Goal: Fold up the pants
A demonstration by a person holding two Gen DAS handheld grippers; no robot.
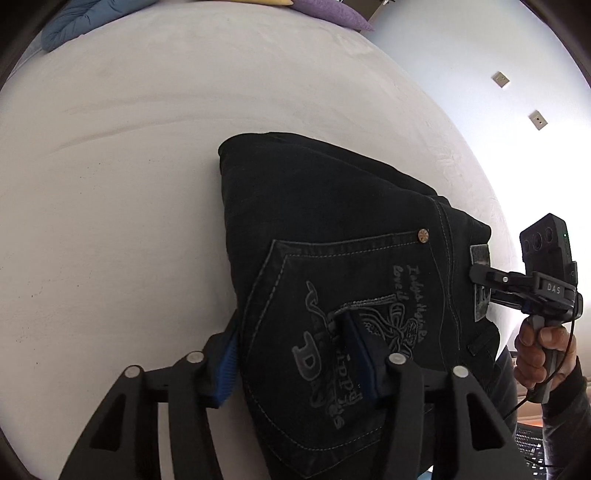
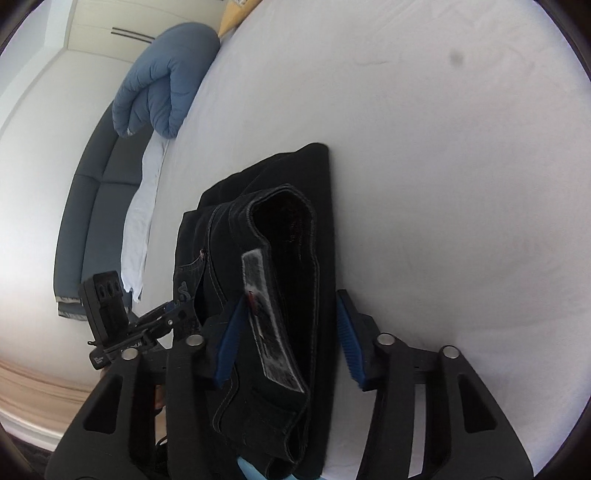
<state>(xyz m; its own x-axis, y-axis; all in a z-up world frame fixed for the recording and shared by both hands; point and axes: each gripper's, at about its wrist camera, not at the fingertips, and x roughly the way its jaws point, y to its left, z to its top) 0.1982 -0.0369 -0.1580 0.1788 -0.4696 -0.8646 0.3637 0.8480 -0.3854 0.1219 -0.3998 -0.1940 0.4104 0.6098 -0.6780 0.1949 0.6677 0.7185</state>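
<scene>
The black jeans (image 1: 332, 229) lie folded into a thick stack on the white bed, back pocket with grey embroidery facing up. My left gripper (image 1: 295, 354) straddles the near edge of the stack, one blue pad at its left side and one on the pocket; the jaws look open. In the right wrist view the folded jeans (image 2: 280, 236) show their waistband end. My right gripper (image 2: 291, 332) has its blue pads on either side of the stack, open, with a gap on the right. The right gripper also shows in the left wrist view (image 1: 484, 280) at the waistband.
The white bed (image 1: 147, 184) spreads wide around the jeans. A blue folded duvet (image 2: 166, 81) lies at the bed's far end, with a purple pillow (image 1: 332, 14) near it. A dark sofa (image 2: 92, 206) stands beside the bed. The wall with sockets (image 1: 500, 79) is at right.
</scene>
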